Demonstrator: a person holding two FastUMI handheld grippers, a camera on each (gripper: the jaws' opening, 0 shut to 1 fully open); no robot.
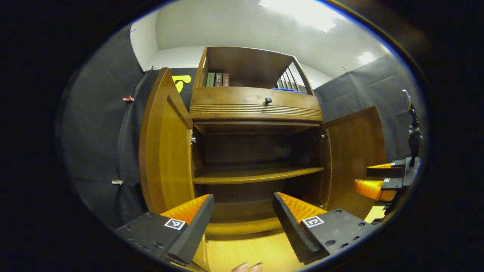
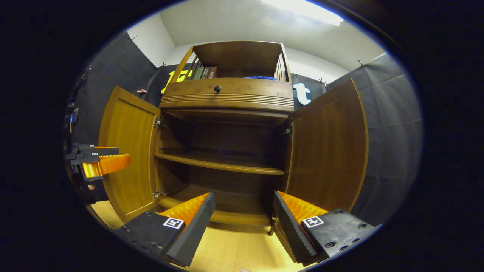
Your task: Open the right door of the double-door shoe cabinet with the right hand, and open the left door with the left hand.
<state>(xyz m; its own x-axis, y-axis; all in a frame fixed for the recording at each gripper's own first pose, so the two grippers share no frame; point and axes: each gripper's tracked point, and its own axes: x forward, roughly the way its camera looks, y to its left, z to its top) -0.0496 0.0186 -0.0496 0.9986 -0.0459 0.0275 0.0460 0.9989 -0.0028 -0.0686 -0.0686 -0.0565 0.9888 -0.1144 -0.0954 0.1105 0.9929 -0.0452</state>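
The wooden shoe cabinet (image 1: 255, 109) stands ahead with both doors swung wide. In the left gripper view the left door (image 1: 164, 151) is close on the left and the right door (image 1: 353, 158) stands open farther right. My left gripper (image 1: 242, 221) is open, nothing between its fingers, in front of the bare inner shelf (image 1: 257, 174). The right gripper (image 1: 382, 179) shows at the far right edge there. In the right gripper view my right gripper (image 2: 244, 223) is open and empty before the cabinet (image 2: 227, 98), with the right door (image 2: 327, 151) beside it and the left door (image 2: 130, 151) behind the left gripper (image 2: 102, 162).
A drawer with a dark knob (image 1: 268, 100) sits above the doors, and books (image 1: 217, 79) stand on the top shelf. Black cloth walls (image 2: 389, 124) close in both sides. The wooden floor (image 2: 234, 249) lies below. A fingertip (image 1: 247, 267) shows at the bottom edge.
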